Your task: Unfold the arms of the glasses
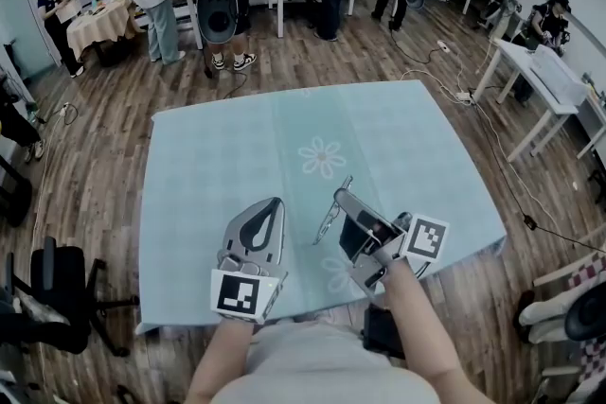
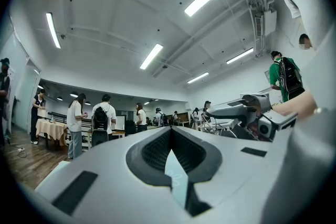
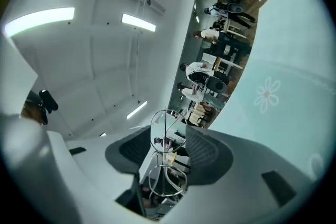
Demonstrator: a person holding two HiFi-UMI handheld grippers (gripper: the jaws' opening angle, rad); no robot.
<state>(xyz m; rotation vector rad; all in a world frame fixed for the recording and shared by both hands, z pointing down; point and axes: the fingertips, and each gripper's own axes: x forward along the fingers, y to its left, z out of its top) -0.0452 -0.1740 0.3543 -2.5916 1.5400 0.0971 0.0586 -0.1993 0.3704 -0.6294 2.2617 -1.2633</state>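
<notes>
- Head view, layout: the right tongs (image 1: pixel 347 202) grip the glasses (image 1: pixel 330 217) in the air above the near half of the table (image 1: pixel 204 161), right of centre. The thin wire frame projects left of the jaw tips. The left tongs (image 1: pixel 273 206) hover just left of the frame, apart from it.
- Head view, procedure: this view does not show whether the arms are folded. Judged best practice is to keep the right tongs steady as the clamp. Bring the left tongs to one arm near its free end and swing it about its hinge with light force, because the wire looks easy to bend.
- Left gripper view: the left tongs (image 2: pixel 169 137) are closed pad to pad and hold nothing; only a sliver of blue shows below the tips. The right tongs (image 2: pixel 215 111) sit near, to the right, at about the same height. To pinch an arm, these jaws must first be opened; otherwise use the closed tip as a pusher.
- Right gripper view: the right tongs (image 3: pixel 169 148) are clamped on the glasses (image 3: pixel 166 128) about where the two lens rims meet, with one rim beyond the pads and one nearer the camera. The grip looks narrow, so avoid twisting loads.
- Surface: a pale blue cloth (image 1: pixel 407 147) with a white daisy print (image 1: pixel 322 156) covers the table.
- Room: a wood-plank floor (image 1: pixel 95 156), people standing at far tables, white tables at right, an office chair (image 1: pixel 52 279) near left and ceiling strip lights (image 2: pixel 151 56).
</notes>
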